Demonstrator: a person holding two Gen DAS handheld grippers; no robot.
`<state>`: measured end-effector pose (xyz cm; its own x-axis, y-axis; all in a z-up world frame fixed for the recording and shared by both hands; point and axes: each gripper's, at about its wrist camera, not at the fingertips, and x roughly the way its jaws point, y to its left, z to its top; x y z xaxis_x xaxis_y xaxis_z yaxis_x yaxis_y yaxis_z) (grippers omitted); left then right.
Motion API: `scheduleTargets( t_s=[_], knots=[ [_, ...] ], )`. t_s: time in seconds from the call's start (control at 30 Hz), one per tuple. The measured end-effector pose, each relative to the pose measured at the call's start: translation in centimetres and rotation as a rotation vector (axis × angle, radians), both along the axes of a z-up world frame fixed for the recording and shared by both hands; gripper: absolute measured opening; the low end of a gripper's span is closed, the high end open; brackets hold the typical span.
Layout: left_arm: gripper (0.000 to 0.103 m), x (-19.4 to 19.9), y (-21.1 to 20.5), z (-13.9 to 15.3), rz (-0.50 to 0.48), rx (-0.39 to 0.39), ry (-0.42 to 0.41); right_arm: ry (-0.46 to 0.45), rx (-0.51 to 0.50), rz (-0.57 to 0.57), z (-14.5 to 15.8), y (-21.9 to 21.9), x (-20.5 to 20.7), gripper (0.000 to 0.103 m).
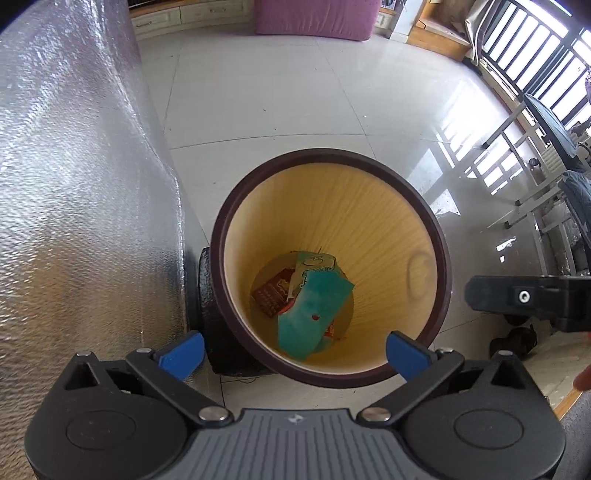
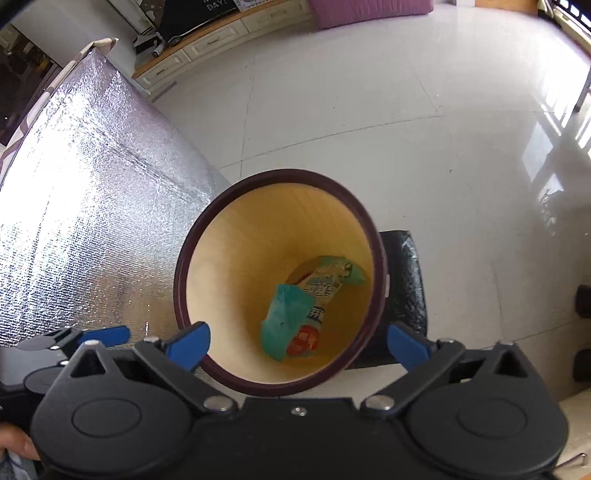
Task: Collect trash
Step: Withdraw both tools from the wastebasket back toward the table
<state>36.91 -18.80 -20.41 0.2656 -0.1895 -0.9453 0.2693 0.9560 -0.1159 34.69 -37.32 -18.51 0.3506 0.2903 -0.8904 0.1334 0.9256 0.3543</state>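
Two grippers hang over one round bin (image 1: 432,236), both pointing steeply down at its mouth. The bin, dark brown rim and pale wood-grain inside, stands on glossy white floor tiles (image 1: 295,92). In its bottom lies the trash: a teal wrapper (image 1: 314,314) on top, a red printed packet (image 1: 271,295) at its 9 o'clock, and a pale printed packet (image 2: 323,286) under the teal one. A silver foil-covered surface (image 1: 74,184) rises at the bin's 9 o'clock, close alongside. A black textured object (image 2: 406,288) sits against the bin's outer wall, partly hidden behind it. A purple upholstered piece (image 1: 317,18) stands well apart at 12 o'clock, and a metal rack (image 1: 524,177) at 2 o'clock. Left gripper (image 1: 293,349): blue fingers spread wide, nothing between them, straddling the near rim in view. Right gripper (image 2: 299,345): likewise wide apart and empty, above the near rim. Nothing blocks the bin's opening.
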Motion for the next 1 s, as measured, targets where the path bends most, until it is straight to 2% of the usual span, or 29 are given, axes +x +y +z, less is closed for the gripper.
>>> scheduleTargets(
  t_s=[0.3, 1.0],
  knots=[
    [0.103, -1.7, 0.8, 2.6, 0.014, 0.013, -0.035, -0.034, -0.044, 0.0, 2.2, -0.6, -2.6, 0.103],
    [0.103, -7.8, 2.9, 9.5, 0.006, -0.025, -0.145, -0.153, -0.133, -0.017, 7.4, -0.2, -10.6, 0.103]
  ],
)
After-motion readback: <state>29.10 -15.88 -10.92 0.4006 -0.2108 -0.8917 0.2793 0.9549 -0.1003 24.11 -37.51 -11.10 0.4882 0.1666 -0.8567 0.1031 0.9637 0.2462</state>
